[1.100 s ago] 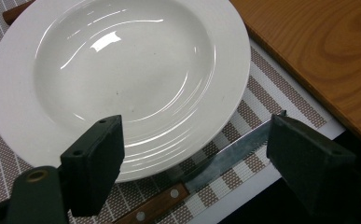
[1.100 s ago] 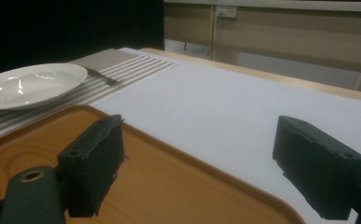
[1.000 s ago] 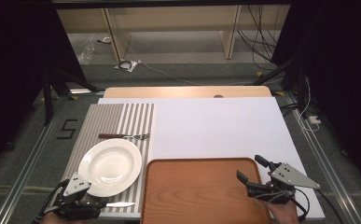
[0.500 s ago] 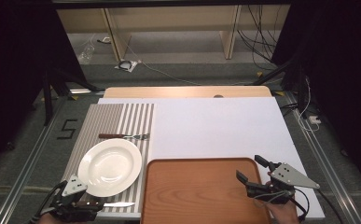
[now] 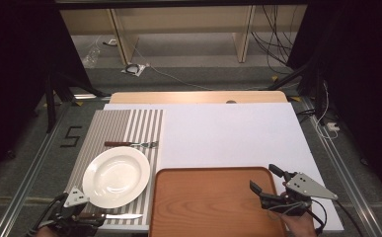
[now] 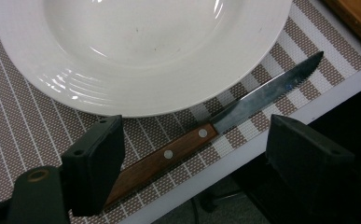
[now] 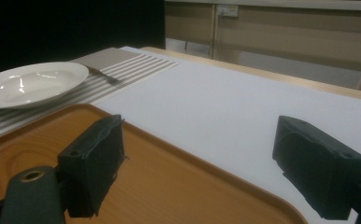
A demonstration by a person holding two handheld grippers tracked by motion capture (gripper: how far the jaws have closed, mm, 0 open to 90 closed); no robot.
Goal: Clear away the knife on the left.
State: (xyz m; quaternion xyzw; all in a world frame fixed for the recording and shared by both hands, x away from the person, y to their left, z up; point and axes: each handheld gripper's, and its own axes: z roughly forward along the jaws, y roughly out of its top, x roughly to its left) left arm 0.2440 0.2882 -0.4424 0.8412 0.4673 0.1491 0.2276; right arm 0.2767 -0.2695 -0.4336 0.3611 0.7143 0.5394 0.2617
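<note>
— While hovering at lower left: left tool (image 6: pixel 192 154) spread wide astride the knife (image 6: pixel 215 128), gripping nothing?
— Yes. Knife flat on striped placemat (image 6: pixel 24 126), just below the plate (image 6: pixel 136 51). Right tool (image 5: pixel 272 182) at lower right, gaping empty over the tray (image 5: pixel 208 202).

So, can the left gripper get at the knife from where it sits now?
Probably yes. The left gripper hangs open just above the knife, its jaws either side of the wooden handle. The plate lies beside the knife, apparently clear of the handle.
</note>
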